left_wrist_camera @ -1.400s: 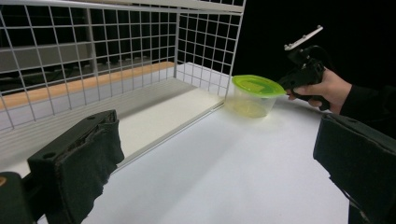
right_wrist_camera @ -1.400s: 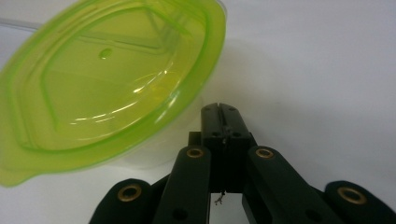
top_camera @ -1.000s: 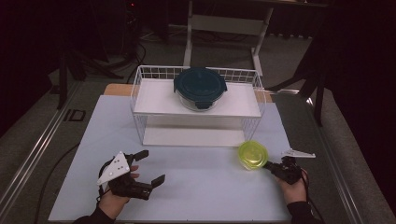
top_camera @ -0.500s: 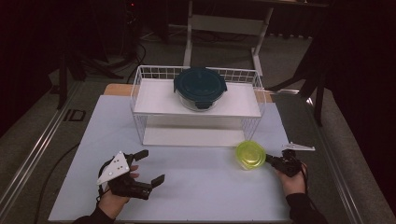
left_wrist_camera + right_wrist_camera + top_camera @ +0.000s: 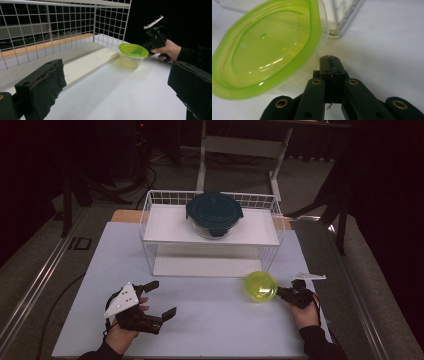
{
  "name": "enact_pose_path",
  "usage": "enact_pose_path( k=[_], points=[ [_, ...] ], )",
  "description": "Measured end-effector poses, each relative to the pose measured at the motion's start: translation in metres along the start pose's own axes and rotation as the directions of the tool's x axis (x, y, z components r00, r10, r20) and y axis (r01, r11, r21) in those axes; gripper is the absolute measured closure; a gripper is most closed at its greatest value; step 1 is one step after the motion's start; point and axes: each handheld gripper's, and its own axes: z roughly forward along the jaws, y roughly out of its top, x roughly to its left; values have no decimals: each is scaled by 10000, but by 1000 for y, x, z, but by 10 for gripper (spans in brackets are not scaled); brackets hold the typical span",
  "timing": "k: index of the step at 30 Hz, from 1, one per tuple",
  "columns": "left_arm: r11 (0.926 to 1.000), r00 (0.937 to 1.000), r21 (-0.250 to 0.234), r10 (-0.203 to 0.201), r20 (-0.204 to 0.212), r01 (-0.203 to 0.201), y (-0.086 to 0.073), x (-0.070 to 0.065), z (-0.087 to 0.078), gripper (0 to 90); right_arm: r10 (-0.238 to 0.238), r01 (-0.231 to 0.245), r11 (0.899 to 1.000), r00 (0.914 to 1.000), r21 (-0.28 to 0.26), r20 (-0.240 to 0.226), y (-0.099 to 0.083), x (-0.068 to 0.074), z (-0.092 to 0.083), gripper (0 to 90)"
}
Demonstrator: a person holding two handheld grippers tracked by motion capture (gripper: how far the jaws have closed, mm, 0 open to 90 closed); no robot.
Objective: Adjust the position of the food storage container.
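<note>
Landmark: white wire rack, thin grid walls, flat white shelf board on top, second white board under it at desk level.

Container: small, translucent yellow-green plastic tub w/ brighter lime lid, rounded-polygon outline, raised rim, glossy. It stands on the desk just in front of the rack's front right corner, close to that leg; touching or not, can't tell. In the right gripper view the lid is smooth, w/ a small dimple near centre.

On the rack's top board, about mid-width: round clear-glass bowl w/ dark teal snap lid, four clip tabs.

Desk: matte, pale blue-white, smooth.

Right gripper: black, hard plastic, brass rivets; fingers pressed together, nothing between them, tips right at the container's side wall just under the lid rim. Contact looks likely but can't confirm.

Left gripper: in front of the rack's left half, well apart from it; fingers spread wide, empty, pads of black fuzzy foam.

No readable writing on any item.
</note>
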Motion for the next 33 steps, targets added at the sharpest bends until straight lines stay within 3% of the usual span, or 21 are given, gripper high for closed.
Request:
enact_pose_path(
  k=[13, 33],
  points=[
    [10000, 10000, -24, 3, 23, -3, 1, -1, 0, 8, -591, 636, 9970, 9934, 430, -984, 2, 34, 20, 900],
    [10000, 10000, -41, 22, 71, -21, 1, -2, -1, 8, -982, 1141, 9917, 9697, 593, -2237, 5, 75, 38, 900]
  ],
)
